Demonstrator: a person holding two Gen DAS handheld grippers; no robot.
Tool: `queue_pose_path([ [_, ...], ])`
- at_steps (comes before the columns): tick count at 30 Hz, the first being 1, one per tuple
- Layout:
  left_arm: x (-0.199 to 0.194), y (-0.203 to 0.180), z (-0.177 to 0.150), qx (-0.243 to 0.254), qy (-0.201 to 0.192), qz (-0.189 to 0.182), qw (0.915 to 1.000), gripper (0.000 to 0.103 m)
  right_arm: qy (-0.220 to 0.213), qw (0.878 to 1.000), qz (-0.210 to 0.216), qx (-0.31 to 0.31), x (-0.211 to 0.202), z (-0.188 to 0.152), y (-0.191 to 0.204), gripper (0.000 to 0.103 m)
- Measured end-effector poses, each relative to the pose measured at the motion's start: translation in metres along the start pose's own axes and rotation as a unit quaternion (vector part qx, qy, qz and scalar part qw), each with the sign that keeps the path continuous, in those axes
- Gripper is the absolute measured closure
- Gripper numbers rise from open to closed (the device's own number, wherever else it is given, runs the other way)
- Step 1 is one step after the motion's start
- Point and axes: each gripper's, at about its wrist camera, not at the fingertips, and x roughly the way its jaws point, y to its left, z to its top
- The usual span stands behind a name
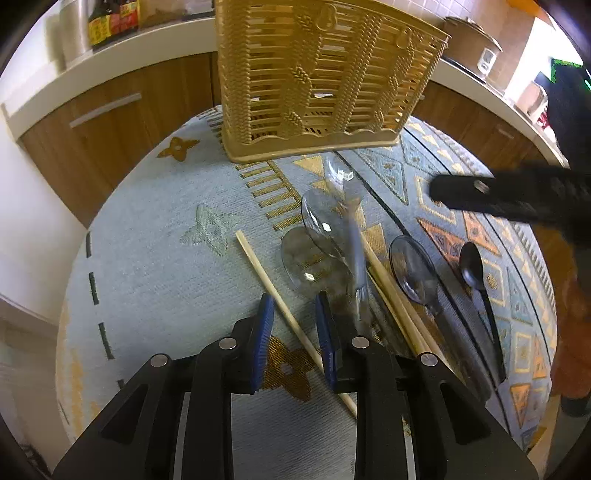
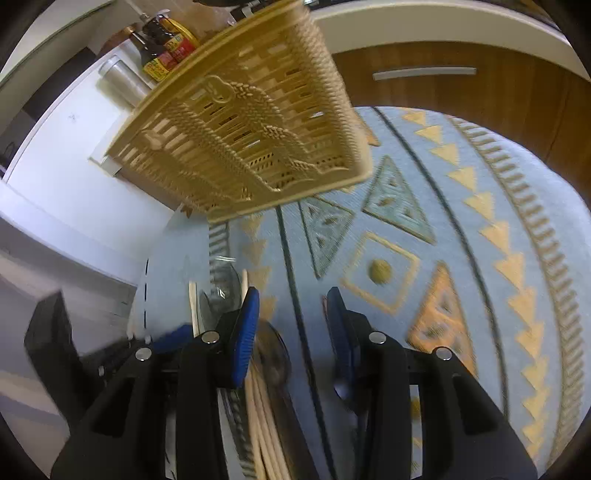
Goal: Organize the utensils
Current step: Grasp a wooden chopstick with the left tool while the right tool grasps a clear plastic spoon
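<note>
A tan slatted utensil basket (image 1: 317,74) stands at the far side of a patterned round tablecloth (image 1: 155,258). Before it lie clear plastic spoons (image 1: 317,258), a clear fork (image 1: 354,254), wooden chopsticks (image 1: 273,291) and a black spoon (image 1: 476,277). My left gripper (image 1: 295,306) is open, low over the cloth, with one chopstick running between its fingers. My right gripper (image 2: 291,295) is open and empty; the basket (image 2: 251,125) is ahead on its left, and chopsticks (image 2: 258,424) and a spoon lie beneath it. It also shows as a black bar in the left wrist view (image 1: 498,195).
Wooden cabinets (image 1: 110,122) with a white countertop curve behind the table. Sauce bottles (image 1: 110,22) and a metal canister stand on the counter at left, a cooker (image 1: 476,40) at right. The table edge drops off at left.
</note>
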Motion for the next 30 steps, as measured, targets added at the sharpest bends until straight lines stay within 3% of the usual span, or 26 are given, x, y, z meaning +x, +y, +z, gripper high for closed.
queue_pose_path([
  [3, -0.002, 0.002, -0.003, 0.012, -0.001, 0.005, 0.9999, 0.092, -0.001, 1.0, 0.007, -0.005, 0.004, 0.002, 0.011, 0.068],
  [6, -0.005, 0.008, -0.007, 0.02, 0.0, -0.002, 0.9998, 0.094, 0.003, 1.0, -0.003, -0.014, 0.011, 0.007, 0.021, 0.061],
  [11, -0.008, 0.019, -0.013, 0.03, 0.001, -0.008, 0.9995, 0.095, 0.015, 0.999, -0.036, -0.01, 0.035, 0.022, 0.031, 0.06],
  [20, -0.016, 0.039, -0.02, 0.011, 0.005, -0.023, 0.9997, 0.095, 0.021, 0.991, -0.13, -0.022, 0.071, 0.032, 0.06, 0.06],
  [24, -0.018, 0.041, -0.021, 0.007, 0.005, -0.02, 0.9998, 0.094, 0.018, 0.98, -0.19, -0.061, 0.082, 0.023, 0.084, 0.06],
  [28, -0.015, 0.033, -0.014, 0.016, 0.003, 0.015, 0.9998, 0.088, 0.015, 0.974, -0.212, -0.076, 0.085, 0.016, 0.097, 0.072],
  [30, -0.014, 0.026, -0.012, 0.028, 0.003, 0.034, 0.999, 0.087, 0.016, 0.974, -0.211, -0.077, 0.088, 0.013, 0.1, 0.073],
])
